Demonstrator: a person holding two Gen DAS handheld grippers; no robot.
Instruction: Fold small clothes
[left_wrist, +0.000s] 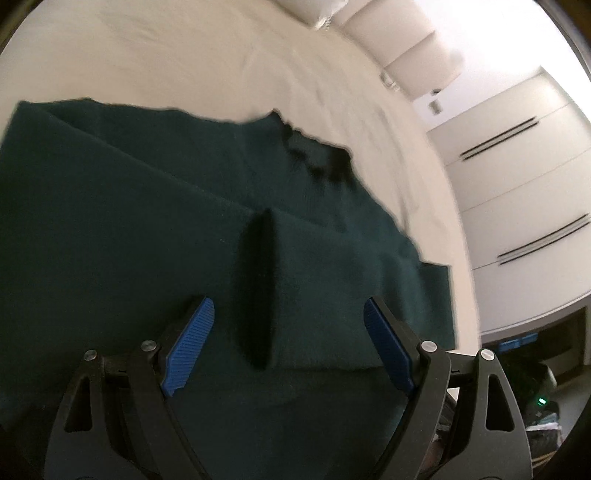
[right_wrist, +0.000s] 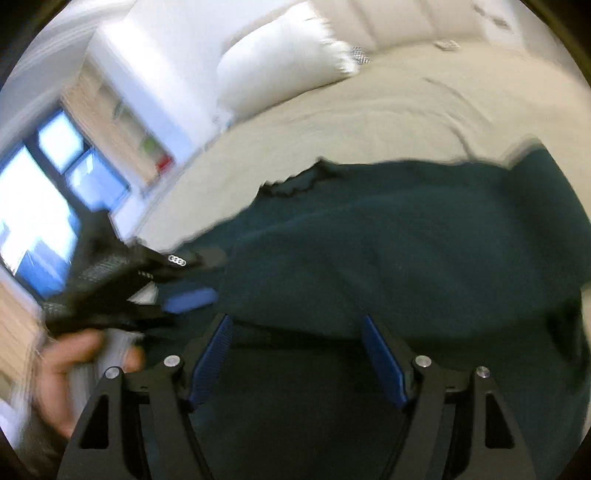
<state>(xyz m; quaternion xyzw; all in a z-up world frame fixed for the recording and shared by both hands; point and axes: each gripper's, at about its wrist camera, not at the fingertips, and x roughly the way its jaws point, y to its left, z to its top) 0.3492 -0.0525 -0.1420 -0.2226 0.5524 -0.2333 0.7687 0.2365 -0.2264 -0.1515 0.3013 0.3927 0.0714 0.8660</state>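
Two spread claws hovering over a dark green garment on a bed

The left gripper (left_wrist: 284, 321) is standing wide open above the garment (left_wrist: 147, 221), which is lying on the cream bedsheet (left_wrist: 184, 55) with a raised fold between the fingers; the right gripper (right_wrist: 297, 338) is gaping too, pinching nothing, beside the person's hand (right_wrist: 70, 376).

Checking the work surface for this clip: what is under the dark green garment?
The dark green garment lies on a cream bed sheet, which shows bare beyond its far edge. Anything directly beneath the cloth is covered and cannot be seen.
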